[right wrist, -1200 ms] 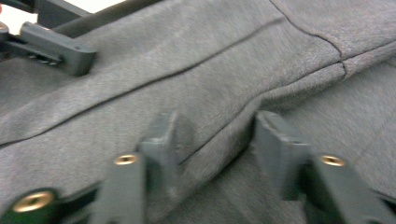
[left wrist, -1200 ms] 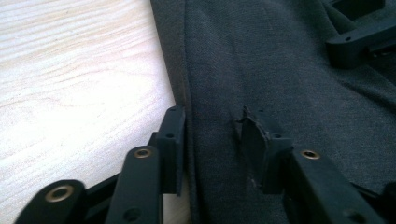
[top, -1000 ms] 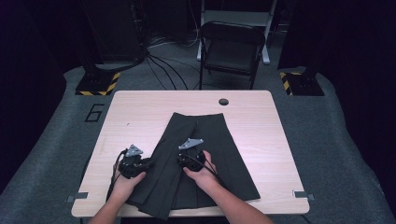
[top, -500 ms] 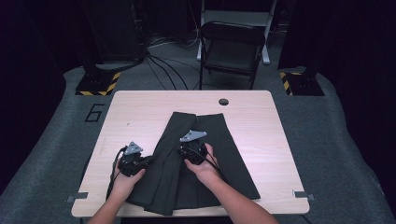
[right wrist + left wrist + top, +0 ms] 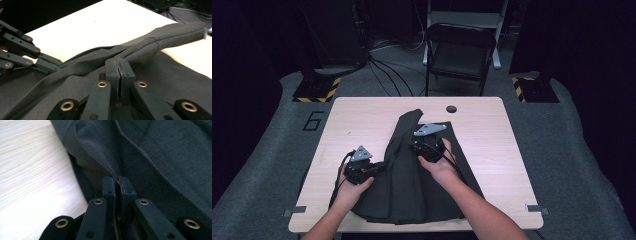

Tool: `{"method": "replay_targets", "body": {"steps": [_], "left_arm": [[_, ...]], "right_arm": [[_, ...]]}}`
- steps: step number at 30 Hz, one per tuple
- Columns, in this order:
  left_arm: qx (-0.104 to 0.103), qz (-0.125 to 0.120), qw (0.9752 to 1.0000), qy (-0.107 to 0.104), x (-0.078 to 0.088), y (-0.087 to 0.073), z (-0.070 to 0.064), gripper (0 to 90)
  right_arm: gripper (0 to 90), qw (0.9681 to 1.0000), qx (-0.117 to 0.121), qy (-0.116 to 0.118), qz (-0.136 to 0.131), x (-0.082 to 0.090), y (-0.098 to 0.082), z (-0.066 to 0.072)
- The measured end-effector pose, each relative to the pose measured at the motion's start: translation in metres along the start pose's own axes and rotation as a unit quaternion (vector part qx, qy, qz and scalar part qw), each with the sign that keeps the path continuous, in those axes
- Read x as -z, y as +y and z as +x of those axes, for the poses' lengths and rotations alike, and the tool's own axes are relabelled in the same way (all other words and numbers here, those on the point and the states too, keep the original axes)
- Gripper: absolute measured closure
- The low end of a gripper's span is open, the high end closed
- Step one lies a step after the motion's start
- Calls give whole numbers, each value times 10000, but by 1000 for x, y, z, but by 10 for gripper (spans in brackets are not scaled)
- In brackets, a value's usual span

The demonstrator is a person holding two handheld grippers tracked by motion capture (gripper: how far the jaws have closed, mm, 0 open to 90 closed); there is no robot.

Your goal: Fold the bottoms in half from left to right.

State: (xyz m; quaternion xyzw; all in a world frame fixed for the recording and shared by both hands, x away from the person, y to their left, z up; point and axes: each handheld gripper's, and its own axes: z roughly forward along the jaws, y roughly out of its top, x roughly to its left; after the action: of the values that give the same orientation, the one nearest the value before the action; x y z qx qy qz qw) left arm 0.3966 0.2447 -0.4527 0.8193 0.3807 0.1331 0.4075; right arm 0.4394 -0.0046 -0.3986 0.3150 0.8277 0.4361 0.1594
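dark garment (image 5: 412, 185) | fold pinched in left gripper (image 5: 117, 182) | and right gripper (image 5: 119, 65)

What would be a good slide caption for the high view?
Two hand-held grippers, left gripper and right gripper, pinch a dark garment off the wooden table.

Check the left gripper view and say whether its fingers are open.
No: the left gripper has its fingers pressed together, pinching a fold of the dark cloth.
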Motion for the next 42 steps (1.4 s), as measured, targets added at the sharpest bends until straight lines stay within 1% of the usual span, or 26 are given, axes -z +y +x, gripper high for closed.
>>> {"method": "replay_targets", "body": {"steps": [1,3,4,5,6,8,10,12,14,15,17,19,22,25,26,27,28,30,32,33,35,37,38,39,40,42], "left_arm": [[46,-22,10000,-55,-2,3,-3,849],[31,-27,9999,-99,-6,9,-8,848],[21,-38,9999,-128,-8,11,-11,848],[59,-64,9999,-148,-10,14,-14,848],[107,-73,9997,-206,-12,16,-17,849],[130,-107,9995,-253,-17,20,-21,849],[189,-119,9991,-360,-21,25,-26,849],[206,-156,9987,-436,-26,30,-31,850],[179,-218,9986,-459,-30,34,-36,855],[163,-212,9983,-516,-32,36,-38,858],[199,-258,9980,-549,-39,38,-44,858],[215,-251,9975,-623,-47,39,-50,859],[188,-171,9975,-656,-64,39,-58,859],[248,-69,9971,-718,-83,38,-65,857],[265,-67,9970,-720,-88,38,-67,846],[255,-39,9970,-736,-91,38,-70,818],[232,-36,9970,-732,-94,37,-73,783],[116,-3,9970,-762,-93,36,-75,741],[72,-20,9971,-764,-88,36,-73,682],[117,-31,9972,-737,-85,35,-72,668],[115,-37,9973,-719,-78,33,-67,625],[158,-58,9973,-712,-70,31,-62,597],[194,-83,9974,-686,-66,29,-59,585],[175,-104,9977,-641,-62,27,-57,573],[219,-128,9979,-600,-59,25,-55,562],[206,-89,9984,-510,-52,18,-48,549]], "right_arm": [[881,10000,-14,-43,-5,2,0,-3],[881,9999,-87,-114,11,7,0,-8],[881,9999,-66,-139,20,10,0,-12],[881,9998,-62,-167,38,12,-1,-15],[881,9997,-148,-196,48,15,-1,-17],[880,9995,-153,-253,74,22,-2,-24],[881,9994,-187,-291,100,27,-3,-28],[881,9992,-177,-339,87,34,-4,-34],[881,9989,-221,-396,89,41,-5,-39],[881,9988,-222,-430,110,44,-5,-43],[881,9984,-269,-480,138,49,-9,-50],[881,9979,-313,-531,208,51,-15,-58],[882,9965,-409,-630,370,51,-28,-71],[882,9939,-530,-774,585,47,-44,-84],[882,9931,-574,-791,654,45,-49,-88],[883,9917,-690,-823,709,42,-54,-92],[883,9905,-732,-856,790,39,-60,-96],[883,9876,-771,-916,1011,33,-73,-104],[883,9851,-863,-930,1164,28,-84,-110],[883,9844,-892,-938,1190,25,-89,-113],[883,9830,-956,-963,1240,22,-96,-117],[883,9819,-1026,-997,1241,19,-101,-118],[883,9820,-1025,-1000,1234,19,-103,-119],[883,9818,-1028,-1031,1223,18,-105,-119],[883,9820,-1024,-1025,1214,18,-107,-120],[883,9808,-1055,-1051,1262,15,-113,-119]]}}
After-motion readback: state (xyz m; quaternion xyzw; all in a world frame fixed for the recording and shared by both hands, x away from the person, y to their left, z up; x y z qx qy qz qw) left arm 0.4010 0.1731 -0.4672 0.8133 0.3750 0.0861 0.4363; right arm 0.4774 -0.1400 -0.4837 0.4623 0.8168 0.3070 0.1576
